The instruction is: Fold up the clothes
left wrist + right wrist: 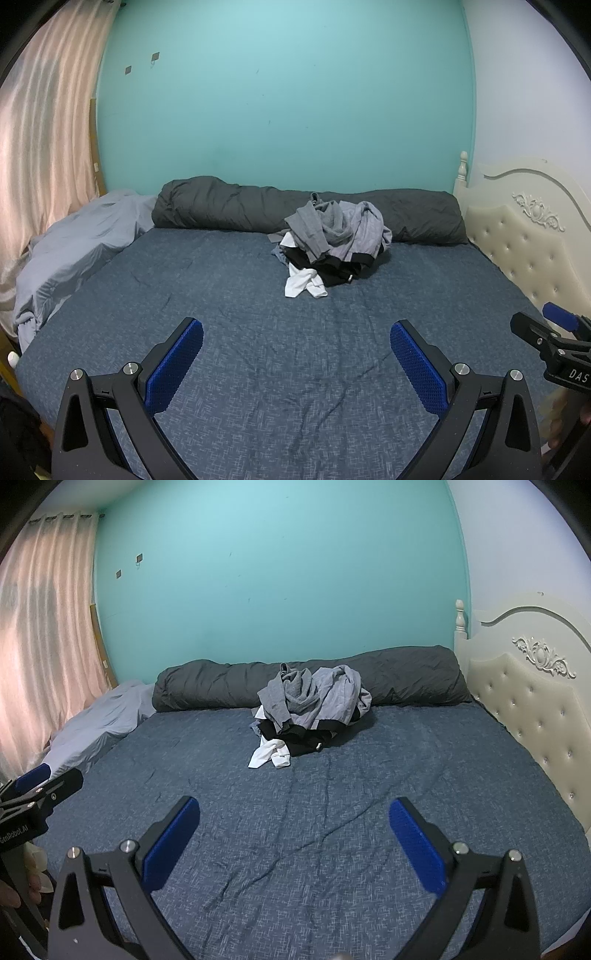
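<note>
Clothes pile (332,240) on bed (258,369) (unfolded)

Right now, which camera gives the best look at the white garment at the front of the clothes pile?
Left wrist view: the white garment lies nearer centre, folds distinct. Right wrist view shows the same garment equally unobstructed, only further left of centre.

A teal wall (280,103) backs the bed (258,332), which wears a blue-grey sheet. A cream tufted headboard (528,701) stands at right; pink curtains (48,627) glow with daylight at left. A dark rolled duvet (221,206) lies along the wall.
</note>
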The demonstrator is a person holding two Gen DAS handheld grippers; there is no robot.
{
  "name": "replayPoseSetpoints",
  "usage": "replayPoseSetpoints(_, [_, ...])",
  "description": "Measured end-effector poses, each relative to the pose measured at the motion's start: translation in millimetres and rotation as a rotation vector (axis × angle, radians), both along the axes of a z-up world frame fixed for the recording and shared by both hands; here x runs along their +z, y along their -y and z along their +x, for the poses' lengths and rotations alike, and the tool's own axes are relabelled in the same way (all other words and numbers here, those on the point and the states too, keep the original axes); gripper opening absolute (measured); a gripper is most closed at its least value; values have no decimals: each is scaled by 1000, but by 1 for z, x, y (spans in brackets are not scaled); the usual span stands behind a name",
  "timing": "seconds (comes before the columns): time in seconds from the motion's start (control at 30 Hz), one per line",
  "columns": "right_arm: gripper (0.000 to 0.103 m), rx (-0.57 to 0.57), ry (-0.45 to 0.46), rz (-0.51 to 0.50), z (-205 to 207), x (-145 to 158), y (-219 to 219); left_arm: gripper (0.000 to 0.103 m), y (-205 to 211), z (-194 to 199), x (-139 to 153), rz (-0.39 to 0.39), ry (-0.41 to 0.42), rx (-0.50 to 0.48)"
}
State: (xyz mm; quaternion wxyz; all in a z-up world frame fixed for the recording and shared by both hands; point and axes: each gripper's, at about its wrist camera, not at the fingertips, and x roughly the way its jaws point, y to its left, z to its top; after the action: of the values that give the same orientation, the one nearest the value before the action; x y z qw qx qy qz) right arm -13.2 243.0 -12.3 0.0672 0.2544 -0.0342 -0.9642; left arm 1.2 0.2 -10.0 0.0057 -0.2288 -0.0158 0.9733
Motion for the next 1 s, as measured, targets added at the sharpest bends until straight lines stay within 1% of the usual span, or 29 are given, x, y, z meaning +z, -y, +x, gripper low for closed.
replayPoseSetpoints(1.0, [103,-9,-3,3,3,-2,1,103,-1,-1,10,2,4,-14])
